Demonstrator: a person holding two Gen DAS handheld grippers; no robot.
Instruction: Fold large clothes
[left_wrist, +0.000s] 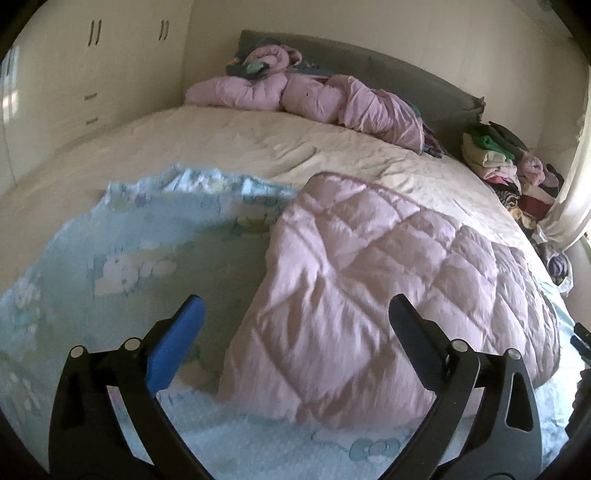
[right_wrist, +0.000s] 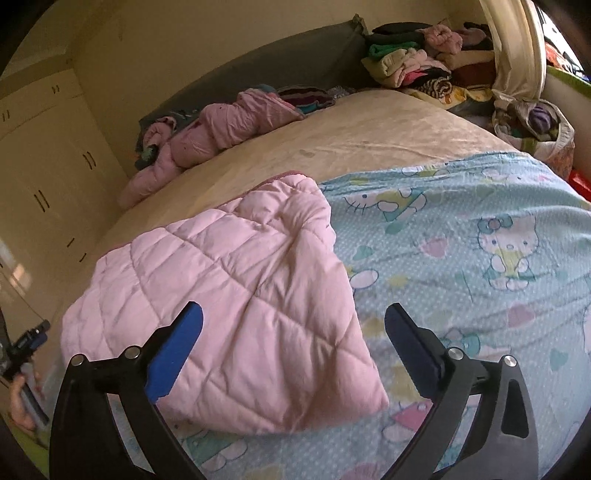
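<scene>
1. The left gripper (left_wrist: 295, 325) has its fingers wide apart, with nothing between them.
2. The right gripper (right_wrist: 293, 325) likewise has its fingers spread wide and empty.
3. The pink quilted blanket (right_wrist: 229, 306) lies folded on the bed (right_wrist: 332, 147), right ahead of both pairs of fingers. In the right wrist view it sits under the blue left finger (right_wrist: 177, 354) and stops short of the dark right finger (right_wrist: 413, 350).
4. In the left wrist view the pink quilted blanket (left_wrist: 369, 295) fills the gap between the fingers and spreads beyond the right one.
5. Under it lies a light blue cartoon-print sheet (right_wrist: 480, 258), showing to the right of the right gripper's fingers and to the left of the left gripper's.
6. Far beyond the fingers, a crumpled pink duvet (left_wrist: 303, 96) sits by the grey headboard (left_wrist: 388, 66).
7. A heap of mixed clothes (right_wrist: 424, 62) is piled beside the bed's far right corner.
</scene>
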